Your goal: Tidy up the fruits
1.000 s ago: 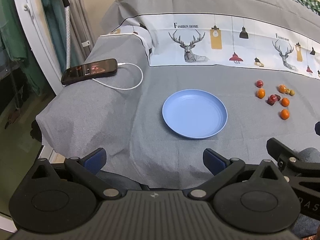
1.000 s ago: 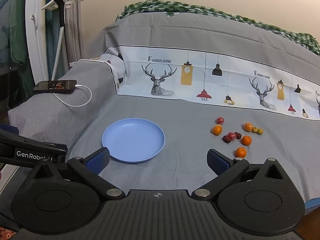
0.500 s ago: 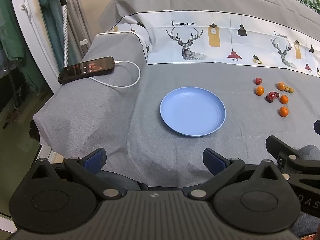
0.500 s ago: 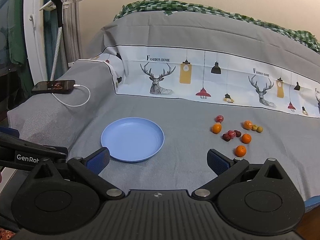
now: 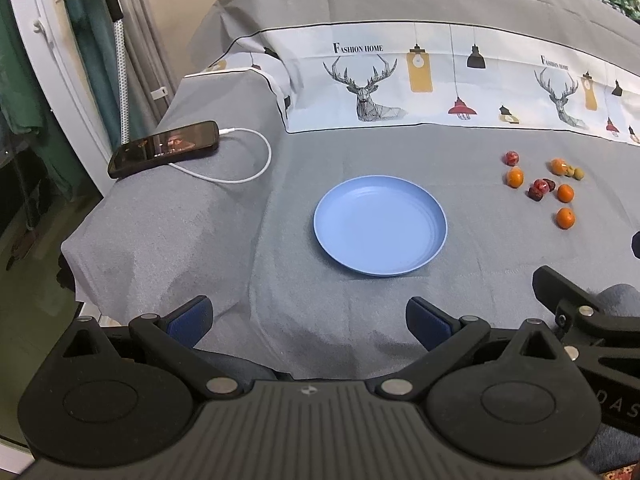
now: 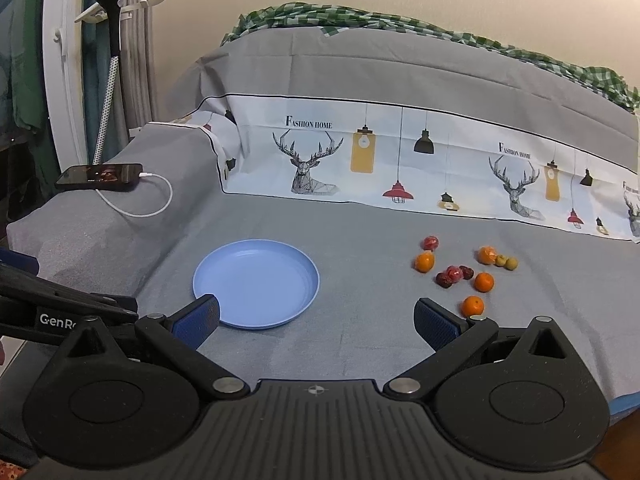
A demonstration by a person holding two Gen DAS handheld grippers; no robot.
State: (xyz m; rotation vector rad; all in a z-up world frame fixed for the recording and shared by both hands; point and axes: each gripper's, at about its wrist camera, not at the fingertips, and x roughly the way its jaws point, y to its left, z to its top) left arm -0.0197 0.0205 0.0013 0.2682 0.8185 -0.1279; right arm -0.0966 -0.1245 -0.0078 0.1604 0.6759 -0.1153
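An empty blue plate (image 5: 380, 225) (image 6: 256, 283) lies on the grey sheet. To its right sits a cluster of small fruits (image 5: 542, 189) (image 6: 460, 273): several oranges, several dark red ones and two small green ones. The nearest orange (image 6: 473, 306) lies just beyond my right gripper's right finger. My left gripper (image 5: 308, 320) is open and empty, near the front edge, short of the plate. My right gripper (image 6: 318, 316) is open and empty, its left fingertip over the plate's near rim.
A black phone (image 5: 166, 148) (image 6: 100, 176) with a white cable (image 5: 240, 168) lies at the left edge of the sheet. A patterned cloth band (image 6: 400, 168) and raised bedding stand behind. The sheet drops off at the left and front.
Both grippers have shifted slightly; the plate and fruits sit a little lower and nearer in the right wrist view. Nothing on the sheet has moved.
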